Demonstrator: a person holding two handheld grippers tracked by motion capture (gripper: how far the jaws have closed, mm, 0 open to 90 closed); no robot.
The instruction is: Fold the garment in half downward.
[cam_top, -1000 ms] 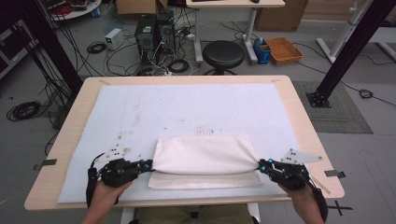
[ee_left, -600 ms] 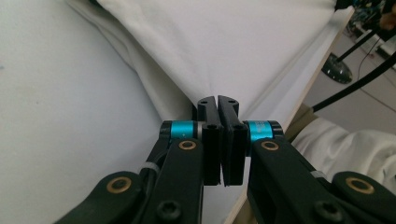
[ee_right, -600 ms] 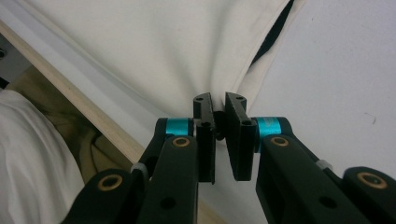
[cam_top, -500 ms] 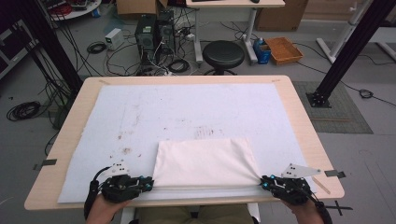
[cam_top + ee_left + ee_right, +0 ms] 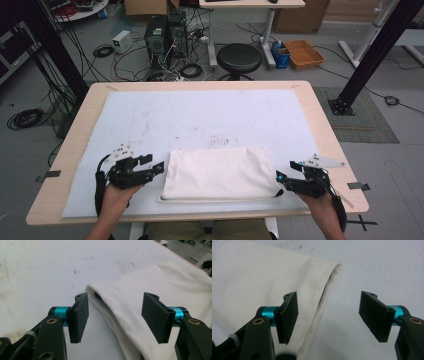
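Grippers: two, one in each of my hands; my left gripper (image 5: 159, 167) sits at the left end of the cloth, my right gripper (image 5: 280, 178) at its right end.
Left gripper jaws: standing well apart, having just been opening; in the left gripper view (image 5: 115, 317) the cloth's folded edge runs up between them, but neither pad presses on it.
Right gripper jaws: also well apart and just opened; in the right gripper view (image 5: 328, 317) the cloth's edge passes under the left-hand pad and the bare mat lies in the gap, nothing pinched.
Cloth: one folded white cloth (image 5: 220, 173), lying flat between my two grippers, its short ends just beside the jaw tips; its layers show at the open fold (image 5: 98, 295) ahead of my left jaws and at the corner (image 5: 332, 272) ahead of my right jaws.
Hands: two, my left hand (image 5: 117, 192) and right hand (image 5: 320, 202), each wrapped around its gripper body behind the jaws.
Mat: one pale work mat (image 5: 200, 115), under both grippers and the cloth, with dark smudges beyond the cloth's far edge.
Table: one wooden table (image 5: 320, 115), its rim framing the mat.
Containers: one orange tray (image 5: 305, 52) on the floor far beyond my grippers; what it holds I cannot tell.
Stool: one round black stool (image 5: 240, 57), past the table's far edge.
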